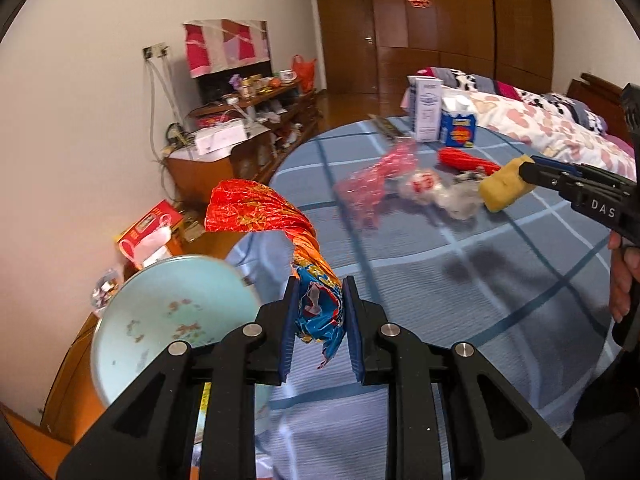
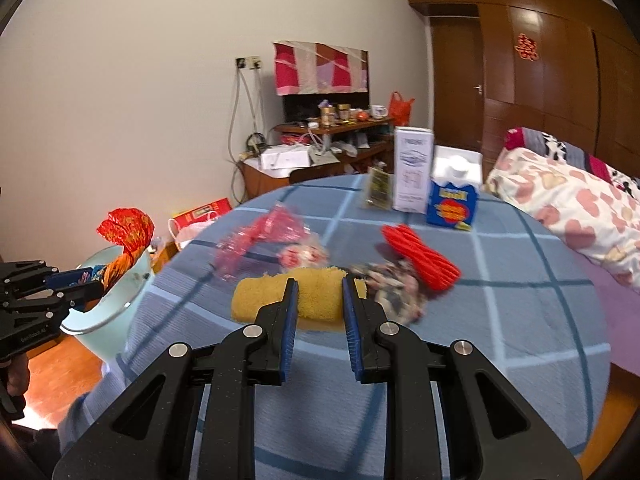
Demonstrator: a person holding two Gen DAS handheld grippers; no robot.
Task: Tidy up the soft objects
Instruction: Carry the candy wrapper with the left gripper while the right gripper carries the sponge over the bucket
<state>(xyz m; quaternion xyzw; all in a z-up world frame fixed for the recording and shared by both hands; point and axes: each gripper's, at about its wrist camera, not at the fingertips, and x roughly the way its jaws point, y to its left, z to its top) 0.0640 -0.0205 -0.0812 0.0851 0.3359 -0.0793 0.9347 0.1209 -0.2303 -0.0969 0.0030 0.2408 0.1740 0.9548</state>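
Observation:
My left gripper (image 1: pixel 320 292) is shut on a twisted red, orange and blue foil wrapper (image 1: pixel 256 212), held in the air beside a pale blue bucket (image 1: pixel 168 312) at the table's left edge. The right wrist view shows that same wrapper (image 2: pixel 126 226) over the bucket (image 2: pixel 108 320), pinched by the left gripper (image 2: pixel 90 278). My right gripper (image 2: pixel 320 284) is shut on a rolled yellow towel (image 2: pixel 264 300) lifted above the checked blue tablecloth (image 2: pixel 480 340); the towel (image 1: pixel 504 190) and right gripper (image 1: pixel 524 168) appear at the right of the left wrist view.
On the cloth lie a pink plastic bag (image 2: pixel 260 240), a clear bag with red print (image 2: pixel 304 256), a patterned rag (image 2: pixel 396 292) and a red ribbed bundle (image 2: pixel 420 256). Two cartons (image 2: pixel 412 168) stand at the far edge. A bed (image 2: pixel 568 208) lies right; a cluttered shelf (image 2: pixel 332 136) behind.

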